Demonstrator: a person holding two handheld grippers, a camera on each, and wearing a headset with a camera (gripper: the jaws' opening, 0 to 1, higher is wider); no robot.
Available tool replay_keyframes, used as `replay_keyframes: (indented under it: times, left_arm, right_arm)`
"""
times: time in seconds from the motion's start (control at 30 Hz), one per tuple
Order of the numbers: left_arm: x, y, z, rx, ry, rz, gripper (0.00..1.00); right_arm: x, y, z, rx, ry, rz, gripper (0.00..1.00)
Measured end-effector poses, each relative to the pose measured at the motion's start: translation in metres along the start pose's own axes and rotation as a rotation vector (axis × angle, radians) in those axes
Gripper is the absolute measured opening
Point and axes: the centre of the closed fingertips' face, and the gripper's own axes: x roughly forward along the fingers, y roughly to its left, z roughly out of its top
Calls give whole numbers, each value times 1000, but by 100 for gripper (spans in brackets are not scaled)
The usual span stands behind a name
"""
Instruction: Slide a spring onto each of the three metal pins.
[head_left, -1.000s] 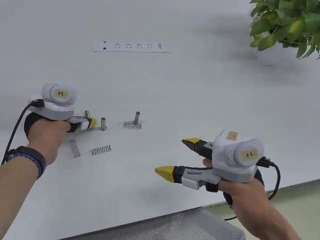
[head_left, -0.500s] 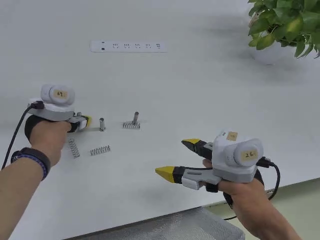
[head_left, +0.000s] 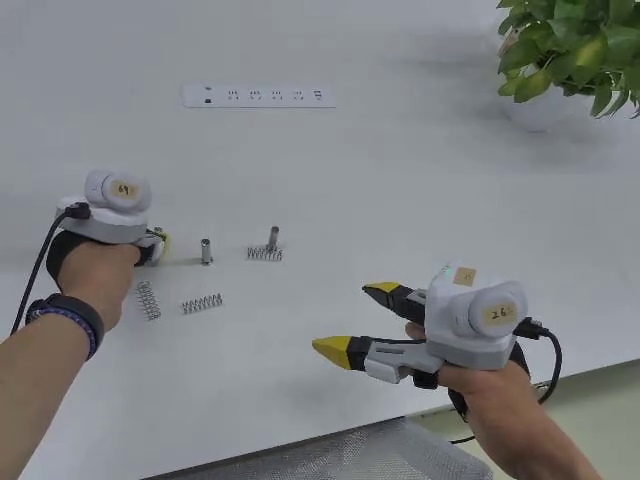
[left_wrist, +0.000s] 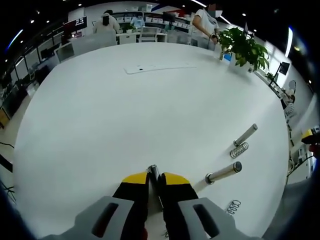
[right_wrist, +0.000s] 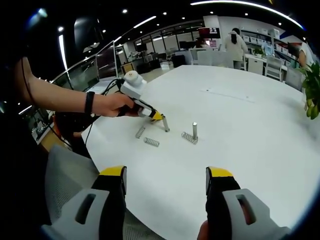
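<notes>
Against a second ago, the left gripper (head_left: 158, 241) has been drawn leftward. A wider gap is now seen between its yellow tips and the middle pin (head_left: 206, 250). The pin that then stood out above those tips can scarcely be made out in the head view. The right gripper (head_left: 358, 318) has been kept at the near right above the table (head_left: 420, 180), its jaws spread wide with nothing between them. The other pins and the springs lie as they were.

In the left gripper view, the left jaws are seen clamped on the held pin (left_wrist: 153, 171). Only its rounded end and a strip of shaft in the gap are shown, and the rest is covered by the jaws. Whether it is upright or tilted cannot be judged.

The middle pin and the right pin (head_left: 273, 238) are stood upright, their long axes rising from the table. One spring (head_left: 264, 254) is laid left to right at the near foot of the right pin, not threaded on it. Nearer, two loose springs are found: the left spring (head_left: 148, 299) is laid roughly near to far, and the other spring (head_left: 202, 302) left to right.
</notes>
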Motion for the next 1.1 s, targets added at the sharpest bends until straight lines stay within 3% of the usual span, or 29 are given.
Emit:
replay_keyframes:
  times: [0.3,0.43,0.57,0.87,0.93,1.1]
  left_arm:
    - [2,-3,2,108,26,18,0]
    - [0,-1,2,98,25,8,0]
    - [-3,0,-1,30,14,-6,0]
    - [-11,8,-13,26,11,11,0]
    - [-13,13,-17,75,24,34,0]
    - [-13,12,-17,133,32,32,0]
  right_arm:
    - [1,-1,2,-1,-6,0,63]
    - [0,-1,3,-2,-9,-2,62]
    - [-2,-3,2,2,-14,-7,62]
    - [-3,-3,-1,7,-12,-11,62]
    - [-3,-3,-1,8,-13,-11,62]
    - [-2,-2,-2,6,-10,-9,62]
